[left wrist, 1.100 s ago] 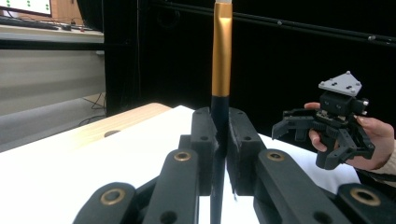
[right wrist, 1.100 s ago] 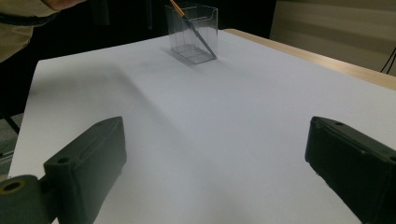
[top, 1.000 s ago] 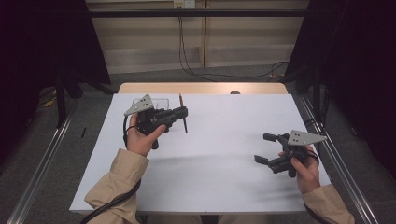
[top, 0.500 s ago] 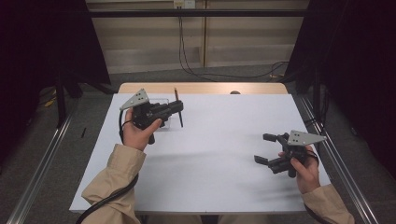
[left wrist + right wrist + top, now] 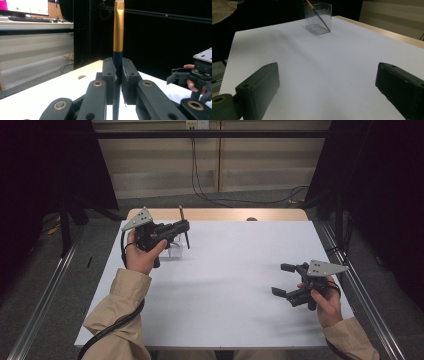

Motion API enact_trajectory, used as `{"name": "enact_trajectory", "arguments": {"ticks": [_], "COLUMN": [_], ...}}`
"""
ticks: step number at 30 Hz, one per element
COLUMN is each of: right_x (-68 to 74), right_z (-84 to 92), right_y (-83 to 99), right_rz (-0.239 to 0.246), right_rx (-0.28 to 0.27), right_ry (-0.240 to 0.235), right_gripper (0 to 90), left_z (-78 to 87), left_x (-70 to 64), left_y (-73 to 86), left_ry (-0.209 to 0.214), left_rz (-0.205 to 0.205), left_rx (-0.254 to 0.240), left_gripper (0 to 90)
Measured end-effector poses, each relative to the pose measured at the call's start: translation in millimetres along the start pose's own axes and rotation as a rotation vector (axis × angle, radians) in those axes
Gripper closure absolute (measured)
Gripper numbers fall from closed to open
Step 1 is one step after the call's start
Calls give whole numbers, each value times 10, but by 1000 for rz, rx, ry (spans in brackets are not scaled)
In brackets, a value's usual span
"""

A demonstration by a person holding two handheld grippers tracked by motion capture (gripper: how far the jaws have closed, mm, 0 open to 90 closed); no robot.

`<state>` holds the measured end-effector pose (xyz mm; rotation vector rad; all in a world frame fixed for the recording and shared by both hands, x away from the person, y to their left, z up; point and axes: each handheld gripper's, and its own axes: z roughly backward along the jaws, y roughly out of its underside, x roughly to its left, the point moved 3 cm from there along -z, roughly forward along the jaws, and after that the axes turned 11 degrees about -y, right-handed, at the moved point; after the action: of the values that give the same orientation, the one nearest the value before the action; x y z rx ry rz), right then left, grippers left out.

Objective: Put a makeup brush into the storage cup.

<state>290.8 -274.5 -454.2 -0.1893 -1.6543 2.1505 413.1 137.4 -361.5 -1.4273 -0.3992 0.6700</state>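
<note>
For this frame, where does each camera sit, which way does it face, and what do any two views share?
High view: above the person's side, looking forward and down on the white table; both forearms, left gripper, right gripper.
Left gripper view: rides the left gripper, along jaws shut on a brush.
Right gripper view: along open jaws toward a clear holder.
Shared: the brush shows in every view.

No lettering, label, brand, number or sign is legible in any of the views. The lit computer monitor [image 5: 27, 7] on the desk in the background of the left gripper view carries a pink patch and small green dots, but nothing on it resolves into readable characters. The white outlet plate [image 5: 196, 124] on the far wall in the high view is likewise too small to read.
</note>
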Motion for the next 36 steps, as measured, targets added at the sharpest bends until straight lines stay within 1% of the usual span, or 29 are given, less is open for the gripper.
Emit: {"name": "enact_trajectory", "arguments": {"ticks": [8,13,15,17,19,23,28,31,34,36], "right_x": [0,1,2,2,-1,2,6,9,12,11], "right_z": [3,2,0,1,3,1,-1,0,-4,-4], "right_y": [-1,1,0,-1,-1,-2,-4,-5,-2,-2], "right_rz": [2,4,4,4,5,5,7,8,8,9], "right_rx": [-5,0,1,0,0,0,0,-1,1,1], "right_ry": [-7,-8,-6,-8,-7,-8,-11,-14,-16,-14], "right_gripper": [47,47,47,47,47,47,47,47,47,47], "left_z": [-46,-51,-52,-51,-47,-43,-39,-31,-19,-18], "left_x": [70,128,156,173,195,245,307,338,376,399], "left_y": [-32,-53,-62,-74,-85,-96,-88,-80,-59,-40], "left_ry": [-32,-52,-65,-73,-85,-108,-135,-150,-168,-176], "left_rz": [-6,2,-8,-4,-13,-19,-24,-22,-32,-26], "left_rx": [1,-1,3,0,0,-1,2,-6,0,2], "left_gripper": [826,826,826,826,826,827,827,826,826,826]}}
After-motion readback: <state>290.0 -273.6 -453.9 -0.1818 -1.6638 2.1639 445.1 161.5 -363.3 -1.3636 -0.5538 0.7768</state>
